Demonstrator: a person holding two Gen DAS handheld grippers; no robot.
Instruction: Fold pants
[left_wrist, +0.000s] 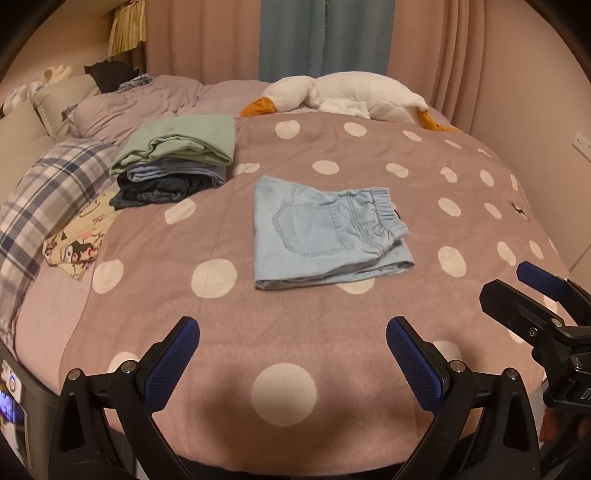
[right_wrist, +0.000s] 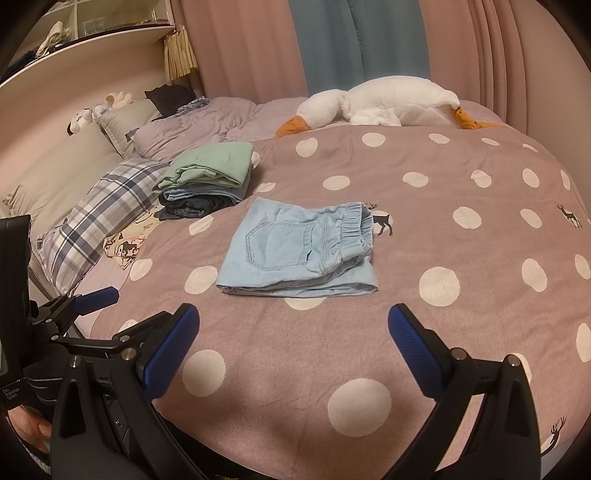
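- Pants (left_wrist: 325, 232), light blue denim, lie folded into a compact rectangle near the middle of the bed (left_wrist: 369, 155), on its pink polka-dot blanket; a back pocket faces up and the elastic waistband sits toward the right edge.
- Left tongs (left_wrist: 293, 363) hang above the near edge of the bed, blue pads spread wide, holding nothing and well apart from the pants.
- Right tongs (right_wrist: 293, 350) hang likewise over the near edge, spread wide and empty.
- Stack of folded clothes (left_wrist: 173, 162), green on top and darker denim beneath, rests toward the far left side of the bed, near the pants but apart from them.
- Plaid pillow (left_wrist: 48, 192) lies at the left edge, with what may be a cartoon-print cloth (left_wrist: 77, 243) just beside it.
- Goose plush (left_wrist: 347, 94) lies along the far edge.
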